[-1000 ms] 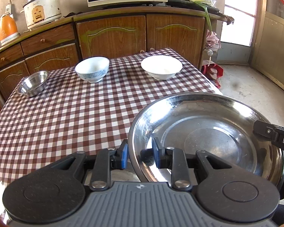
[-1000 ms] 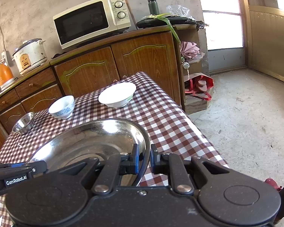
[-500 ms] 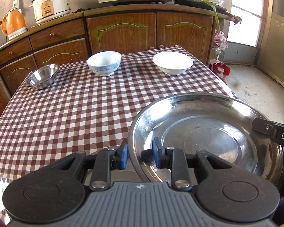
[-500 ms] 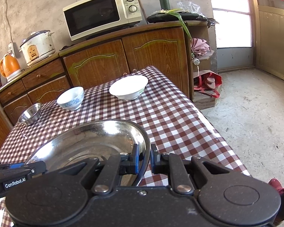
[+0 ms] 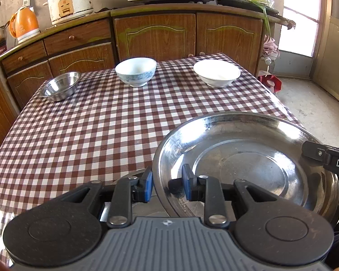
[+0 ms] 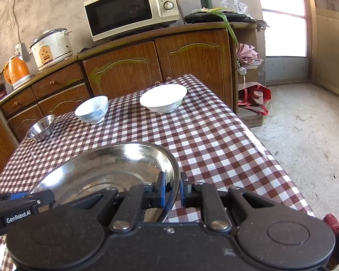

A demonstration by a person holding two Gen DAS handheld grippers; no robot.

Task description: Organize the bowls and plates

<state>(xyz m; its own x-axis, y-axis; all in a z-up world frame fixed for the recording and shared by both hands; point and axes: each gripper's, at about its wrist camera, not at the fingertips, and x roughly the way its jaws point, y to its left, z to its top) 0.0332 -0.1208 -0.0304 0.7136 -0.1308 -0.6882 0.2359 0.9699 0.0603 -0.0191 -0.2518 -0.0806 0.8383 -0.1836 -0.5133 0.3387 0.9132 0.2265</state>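
L claw & R claw each pinch rim of round shiny steel basin

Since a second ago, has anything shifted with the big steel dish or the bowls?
The steel dish, gripped at opposite rims by the left gripper and right gripper, has been carried forward over the table, toward the far bowls. Both grips are unchanged. The small steel bowl, patterned bowl and white bowl stayed put.
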